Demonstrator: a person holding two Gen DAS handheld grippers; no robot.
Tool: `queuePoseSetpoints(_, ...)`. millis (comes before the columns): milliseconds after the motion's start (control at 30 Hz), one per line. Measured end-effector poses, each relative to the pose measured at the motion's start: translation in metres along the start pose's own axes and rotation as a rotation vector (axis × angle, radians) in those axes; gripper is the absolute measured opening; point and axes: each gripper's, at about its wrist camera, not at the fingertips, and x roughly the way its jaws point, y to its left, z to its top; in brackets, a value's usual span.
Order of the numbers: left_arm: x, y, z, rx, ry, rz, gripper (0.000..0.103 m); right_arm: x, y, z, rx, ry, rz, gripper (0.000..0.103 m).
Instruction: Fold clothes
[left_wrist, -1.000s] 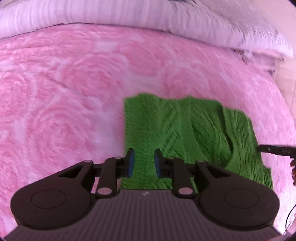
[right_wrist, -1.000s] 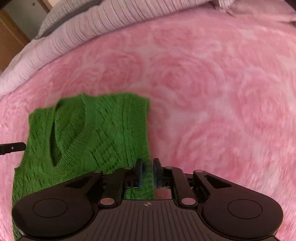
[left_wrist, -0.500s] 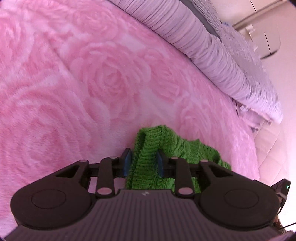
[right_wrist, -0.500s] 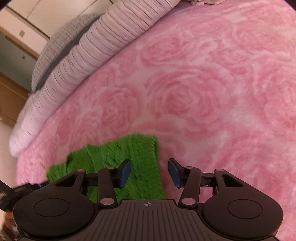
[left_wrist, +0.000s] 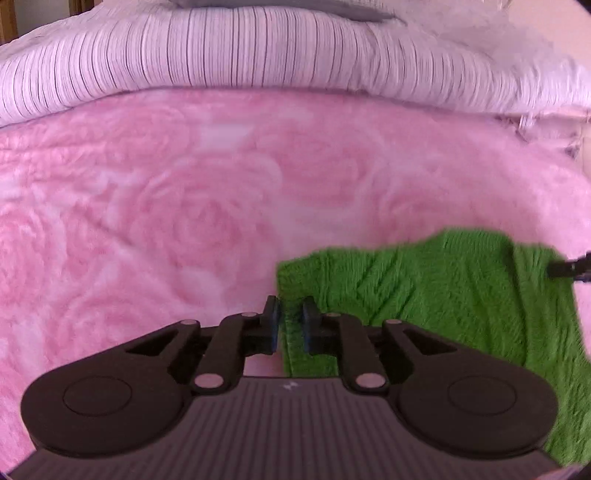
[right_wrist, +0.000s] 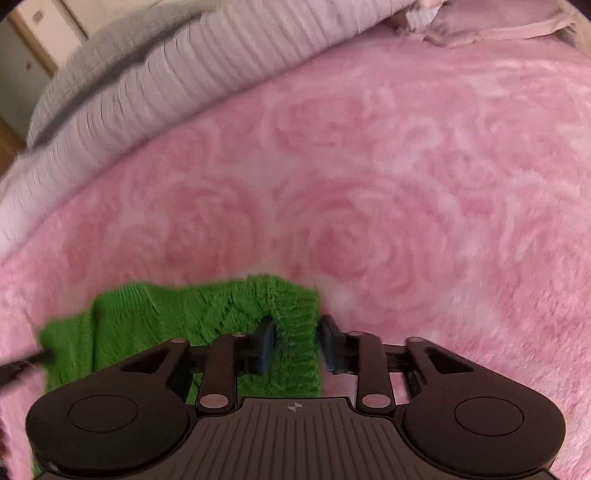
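The left gripper (left_wrist: 290, 323) is closing, its blue pads narrow around the left edge of the green sweater (left_wrist: 443, 295), with knit between them. The right gripper (right_wrist: 293, 341) is closing too, wider, straddling the sweater's right edge (whether the pads press yet, I cannot tell). The sweater lies flat on the pink rose-patterned blanket (left_wrist: 184, 221) covering the bed. Beyond it, along the bed's far edge, sits a striped duvet (left_wrist: 221, 62), with a grey pillow (right_wrist: 92, 62) behind.

pink rose-patterned blanket (left_wrist: 184, 229), striped quilt (left_wrist: 221, 51) bunched along its far edge
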Motion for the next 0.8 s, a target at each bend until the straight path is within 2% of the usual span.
queuePoseSetpoints(100, -0.03, 0.008, 0.008, -0.044, -0.081, 0.05, 0.012, -0.029, 0.0, -0.001, 0.013, -0.06, -0.023, 0.042)
queuePoseSetpoints(167, -0.046, 0.012, 0.008, -0.077, -0.082, 0.009, 0.013, -0.047, 0.001, -0.008, -0.006, -0.059, -0.015, 0.042)
queuePoseSetpoints(267, -0.059, 0.001, -0.007, -0.07, 0.01, -0.104, 0.013, -0.063, 0.02, -0.023, -0.113, 0.015, 0.043, 0.042)
queuePoseSetpoints(367, -0.058, -0.03, -0.041, 0.039, 0.098, -0.15, 0.013, -0.07, 0.038, -0.063, -0.229, 0.104, 0.033, 0.042)
queuePoseSetpoints(467, -0.053, -0.053, -0.08, 0.116, 0.155, -0.125, 0.013, -0.067, 0.049, -0.108, -0.314, 0.15, -0.034, 0.042)
queuePoseSetpoints(533, -0.058, -0.055, -0.1, 0.121, 0.149, -0.084, 0.013, -0.069, 0.05, -0.138, -0.365, 0.165, -0.113, 0.042)
queuePoseSetpoints(600, -0.074, -0.053, -0.11, 0.12, 0.153, -0.064, 0.013, -0.082, 0.052, -0.16, -0.408, 0.138, -0.163, 0.042)
queuePoseSetpoints(667, -0.094, -0.05, -0.117, 0.104, 0.154, -0.049, 0.011, -0.099, 0.053, -0.174, -0.406, 0.132, -0.206, 0.042)
queuePoseSetpoints(800, -0.136, -0.047, -0.129, 0.082, 0.135, -0.063, 0.011, -0.144, 0.054, -0.19, -0.335, 0.058, -0.176, 0.042)
